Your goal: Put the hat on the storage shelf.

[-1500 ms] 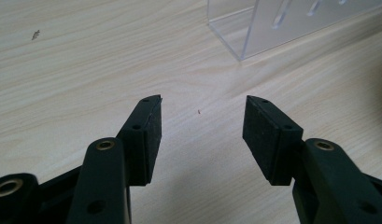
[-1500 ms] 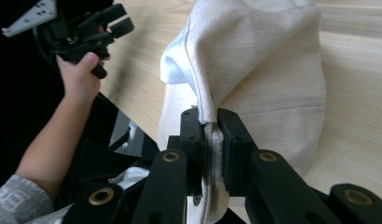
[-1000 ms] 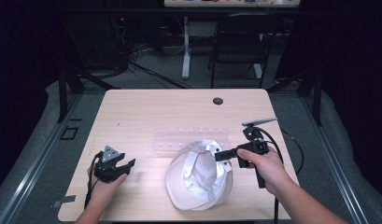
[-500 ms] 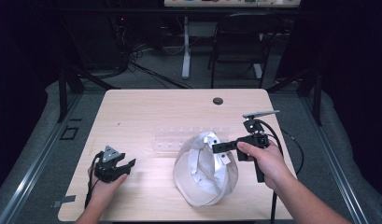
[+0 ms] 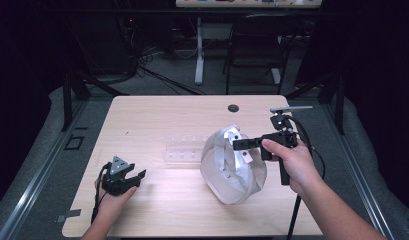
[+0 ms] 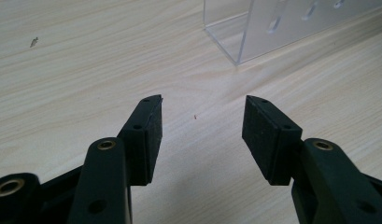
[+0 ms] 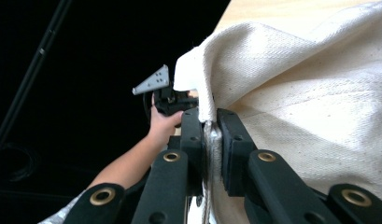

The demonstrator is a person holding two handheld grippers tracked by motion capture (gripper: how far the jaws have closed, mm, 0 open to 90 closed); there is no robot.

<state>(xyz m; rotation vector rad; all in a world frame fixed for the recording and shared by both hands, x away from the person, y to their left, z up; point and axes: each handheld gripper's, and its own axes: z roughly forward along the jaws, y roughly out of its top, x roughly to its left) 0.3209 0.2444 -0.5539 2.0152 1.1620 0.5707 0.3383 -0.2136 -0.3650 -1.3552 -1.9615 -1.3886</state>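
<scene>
While my right gripper [image 5: 237, 145] is clenched on the cloth bag [image 5: 232, 167], I hold that bag up off the wooden table [image 5: 162, 115] w/ its rim pinched between the black jaws. Fabric is off-white canvas, coarse weave, thick folded hem; in the right gripper view the hem [image 7: 205, 100] runs straight down into the gap between my pads, bulk of the bag [image 7: 319, 121] spilling to 3 o'clock. From the high view the bag is a slumped, rounded sack, mouth turned toward 12 o'clock, bottom resting on the table near the front edge; it hangs at 9 o'clock from my right hand [image 5: 292, 162].

Left gripper [image 5: 134, 177] is released, jaws spread wide, nothing between them (just bare tabletop). It sits low at the table's 8 o'clock corner, well apart from the bag. Its pads [image 6: 265, 135] are matte black rubber, flat-faced and blocky, w/ brass-coloured screws at the joints.

Clear plastic rack [image 5: 184, 150], boxy w/ small holes in its face, lies on the table just beside the bag at 9 o'clock; in the left gripper view its corner [image 6: 244, 37] shows at 1 o'clock. Table is pale wood grain, smooth, w/ a dark round grommet [image 5: 233, 108] toward 12 o'clock.
</scene>
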